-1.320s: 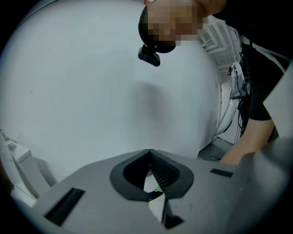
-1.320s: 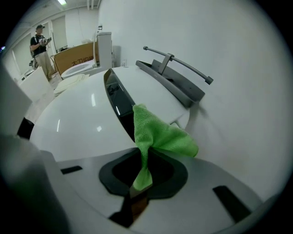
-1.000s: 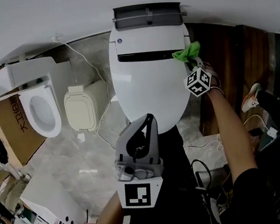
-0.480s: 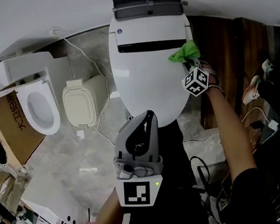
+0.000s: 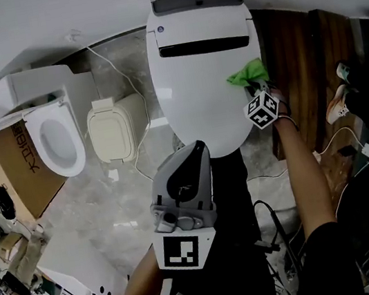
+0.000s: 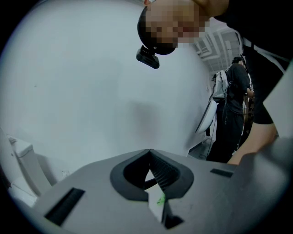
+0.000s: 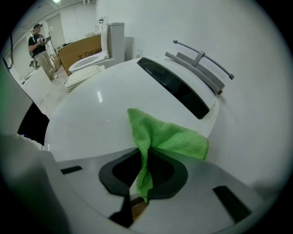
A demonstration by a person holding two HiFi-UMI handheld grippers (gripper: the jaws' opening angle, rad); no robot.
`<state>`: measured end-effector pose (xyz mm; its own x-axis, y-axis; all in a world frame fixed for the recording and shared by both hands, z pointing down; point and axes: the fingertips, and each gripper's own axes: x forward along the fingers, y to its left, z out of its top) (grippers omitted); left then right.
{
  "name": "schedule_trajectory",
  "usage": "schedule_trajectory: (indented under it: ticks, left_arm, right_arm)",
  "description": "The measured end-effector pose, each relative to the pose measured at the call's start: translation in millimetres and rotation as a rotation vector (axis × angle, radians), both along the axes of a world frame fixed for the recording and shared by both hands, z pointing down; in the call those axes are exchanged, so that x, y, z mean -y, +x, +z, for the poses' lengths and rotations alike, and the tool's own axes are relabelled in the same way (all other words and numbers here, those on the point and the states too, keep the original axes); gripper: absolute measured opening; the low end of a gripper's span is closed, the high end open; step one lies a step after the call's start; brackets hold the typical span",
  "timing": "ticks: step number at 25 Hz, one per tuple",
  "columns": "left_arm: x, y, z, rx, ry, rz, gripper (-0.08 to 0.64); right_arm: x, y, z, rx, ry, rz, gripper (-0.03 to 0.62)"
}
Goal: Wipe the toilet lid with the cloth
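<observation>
The white toilet lid lies closed at the top middle of the head view, and fills the right gripper view. A green cloth rests against the lid's right edge, pinched in my right gripper. In the right gripper view the cloth drapes forward onto the lid from the shut jaws of the right gripper. My left gripper is held up near my body, below the lid's front, jaws together and holding nothing. In its own view the left gripper points at a bare white wall.
A second toilet on a cardboard box stands at the left, with a beige seat unit beside it. Cables lie on the floor by my feet. A dark wood panel runs right of the lid. People stand far off.
My right gripper and the green cloth have slid a little down the lid's right edge, toward me. The left gripper has stayed where it was.
</observation>
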<state>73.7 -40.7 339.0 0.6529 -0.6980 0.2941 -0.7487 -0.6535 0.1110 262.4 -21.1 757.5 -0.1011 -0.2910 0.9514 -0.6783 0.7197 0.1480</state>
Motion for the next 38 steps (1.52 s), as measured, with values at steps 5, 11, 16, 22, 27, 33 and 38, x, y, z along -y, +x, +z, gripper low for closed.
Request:
schedule_trajectory:
  ticks: [5, 11, 16, 22, 27, 33, 38]
  left_arm:
    - [-12.3, -11.2, -2.9, -0.022, 0.013, 0.033, 0.008]
    - [-37.0, -31.9, -0.8, -0.033, 0.012, 0.096, 0.008]
    - [-56.2, -46.7, 5.3, -0.03, 0.015, 0.134, 0.008]
    - [-76.2, -63.2, 21.1, -0.039, -0.023, 0.14, 0.008]
    - [-80.6, -62.6, 40.5, -0.023, -0.032, 0.168, 0.008]
    - [-82.7, -60.9, 45.9, -0.031, -0.035, 0.166, 0.008]
    - [-80.3, -63.5, 45.5, -0.035, -0.049, 0.136, 0.008]
  right_arm:
    - [-46.8, -12.7, 7.9, -0.004, -0.045, 0.034, 0.046]
    - [-119.3, -42.5, 17.6, 0.014, -0.107, 0.129, 0.046]
    - [-166.0, -75.3, 24.1, 0.049, -0.098, 0.234, 0.046]
    - [-225.4, -129.3, 28.7, 0.129, -0.096, 0.318, 0.046]
    - [-248.3, -169.8, 32.8, 0.237, -0.117, 0.388, 0.046]
    - [-263.1, -195.2, 35.7, 0.256, -0.132, 0.283, 0.046]
    - [-272.6, -213.5, 30.8, 0.302, -0.238, 0.151, 0.046]
